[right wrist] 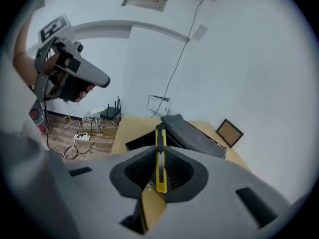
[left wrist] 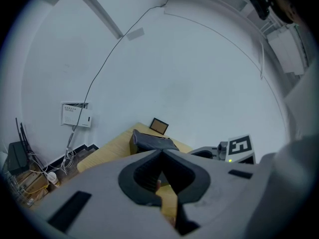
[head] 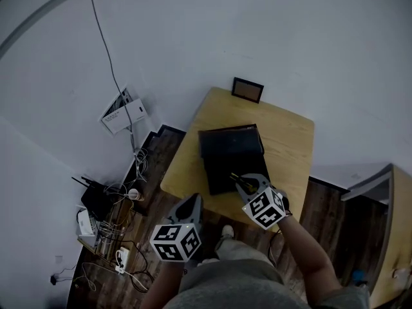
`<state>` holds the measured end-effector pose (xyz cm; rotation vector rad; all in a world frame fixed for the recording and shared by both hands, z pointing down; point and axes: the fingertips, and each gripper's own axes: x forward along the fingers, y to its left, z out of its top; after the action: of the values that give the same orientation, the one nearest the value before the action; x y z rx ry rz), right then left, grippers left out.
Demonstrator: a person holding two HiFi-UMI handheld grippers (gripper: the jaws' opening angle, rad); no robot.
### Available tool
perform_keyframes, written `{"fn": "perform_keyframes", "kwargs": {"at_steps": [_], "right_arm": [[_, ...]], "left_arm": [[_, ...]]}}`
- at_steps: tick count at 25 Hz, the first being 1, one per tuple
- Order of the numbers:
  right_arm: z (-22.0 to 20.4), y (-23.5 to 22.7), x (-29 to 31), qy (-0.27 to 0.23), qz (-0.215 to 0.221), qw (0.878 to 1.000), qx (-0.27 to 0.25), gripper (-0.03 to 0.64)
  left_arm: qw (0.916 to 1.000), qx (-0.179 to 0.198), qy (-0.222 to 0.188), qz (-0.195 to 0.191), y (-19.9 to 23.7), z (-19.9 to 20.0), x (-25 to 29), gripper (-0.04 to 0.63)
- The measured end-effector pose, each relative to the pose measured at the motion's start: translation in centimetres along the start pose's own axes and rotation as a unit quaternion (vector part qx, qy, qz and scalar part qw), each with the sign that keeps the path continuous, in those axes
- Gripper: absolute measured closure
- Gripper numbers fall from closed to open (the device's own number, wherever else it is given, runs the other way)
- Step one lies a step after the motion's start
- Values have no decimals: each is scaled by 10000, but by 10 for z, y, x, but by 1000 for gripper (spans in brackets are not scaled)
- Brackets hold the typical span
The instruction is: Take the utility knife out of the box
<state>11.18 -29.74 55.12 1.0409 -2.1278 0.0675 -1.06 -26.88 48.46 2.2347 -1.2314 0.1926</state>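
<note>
the right gripper [right wrist: 160, 148] is pinching a slim yellow plastic utility knife [right wrist: 161, 169] between its pads, the knife's tip sticking out past the jaws. it is holding the knife above the open black rectangular box [head: 222, 172], which is lying on the light wooden table [head: 290, 140]. the left gripper [left wrist: 162, 152] is hovering off the table's near edge, jaws pressed together on nothing.

The yellow utility knife [right wrist: 161, 178] is clamped upright between the jaws of the right gripper [right wrist: 160, 151]. Beyond it, the open black box [right wrist: 142, 141] is seen on the wooden table [right wrist: 124, 126], with a small frame [right wrist: 229, 132] at the table's far right edge. The left gripper [right wrist: 102, 80] is held up at the upper left.
</note>
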Motion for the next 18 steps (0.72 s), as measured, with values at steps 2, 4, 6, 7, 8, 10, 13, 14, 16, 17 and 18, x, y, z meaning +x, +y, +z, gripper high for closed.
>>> {"fn": "perform_keyframes", "kwargs": {"at_steps": [2,4,6,7,8,10,13,14,16,17,18], "right_arm": [[5,5,-13,-143,-165,9995,234,575],[8,11,-27,-275,-329,9980,465,575],[10,17,-40,-382,-485,9961,635,575],[10,21,-46,-433,-556,9951,691,575],[12,24,-52,-495,-625,9941,741,575],[18,33,-67,-668,-755,9911,871,575],[29,47,-88,-952,-891,9849,1142,575],[31,52,-95,-1025,-921,9830,1213,575],[35,62,-109,-1158,-982,9798,1303,575],[37,67,-115,-1219,-1023,9784,1323,575],[39,72,-122,-1278,-1076,9769,1334,575]], "left_arm": [[10000,22,1,-68,-4,-3,-9,591],[9999,41,0,-128,-7,-7,-18,591],[9998,57,2,-175,-10,-12,-27,591],[9998,65,4,-194,-12,-14,-33,591],[9997,73,2,-212,-14,-17,-39,591],[9996,83,-12,-252,-17,-22,-51,591],[9995,84,-50,-315,-21,-29,-69,591],[9994,79,-64,-324,-22,-31,-75,591],[9994,64,-96,-336,-24,-36,-86,591],[9993,59,-111,-347,-25,-38,-91,591],[9993,54,-124,-359,-27,-40,-96,591]]}}
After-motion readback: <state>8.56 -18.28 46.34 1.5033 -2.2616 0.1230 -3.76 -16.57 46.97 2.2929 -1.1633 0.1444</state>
